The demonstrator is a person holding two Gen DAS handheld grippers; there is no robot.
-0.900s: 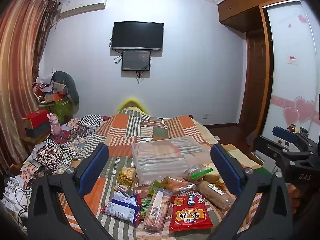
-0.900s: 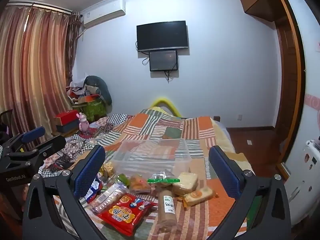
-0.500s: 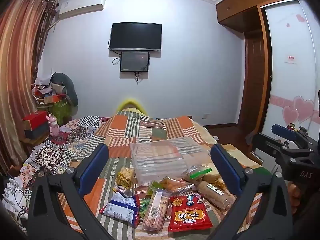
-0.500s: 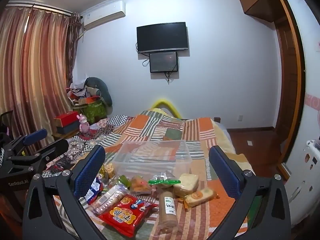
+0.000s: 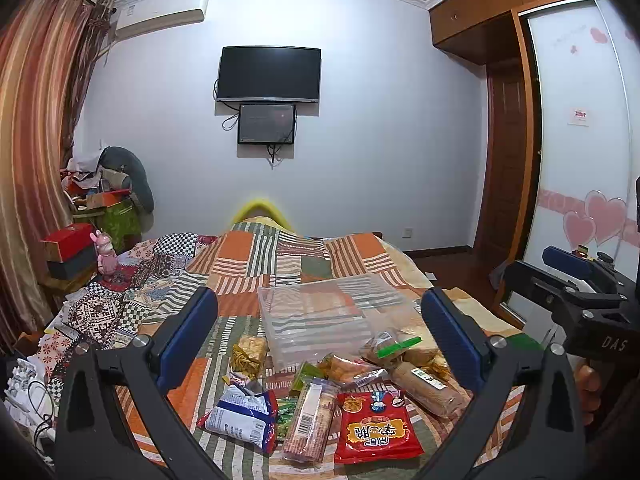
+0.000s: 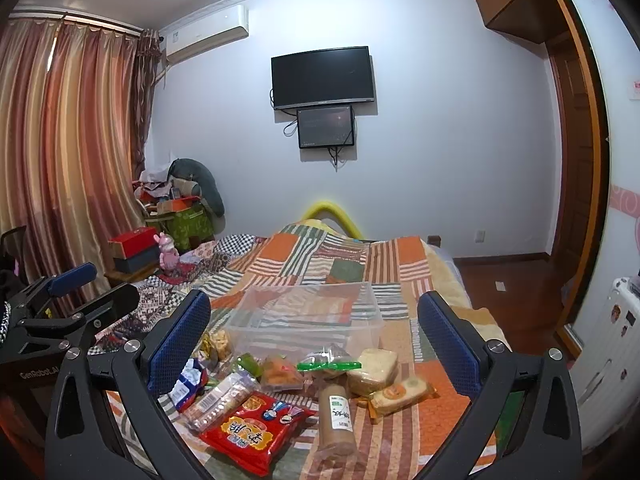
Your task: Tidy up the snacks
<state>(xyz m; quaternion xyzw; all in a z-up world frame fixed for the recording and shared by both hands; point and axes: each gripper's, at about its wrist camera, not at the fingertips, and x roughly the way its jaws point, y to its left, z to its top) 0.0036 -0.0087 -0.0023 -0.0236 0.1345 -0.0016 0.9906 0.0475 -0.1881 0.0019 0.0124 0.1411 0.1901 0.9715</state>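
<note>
Only the right wrist view shows the bread slices beside the clear tub; the left view alone fully shows the blue-and-white packet. Both the left gripper and right gripper stand wide apart, holding nothing, above the bedspread. Snacks, including the red packet, lie between and below the jaws, apart from them.

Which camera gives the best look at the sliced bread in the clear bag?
The right wrist view. The sliced bread lies in the open there, in front of the clear bin. In the left wrist view it is mostly hidden behind a green-sealed bag and the gripper finger.
</note>
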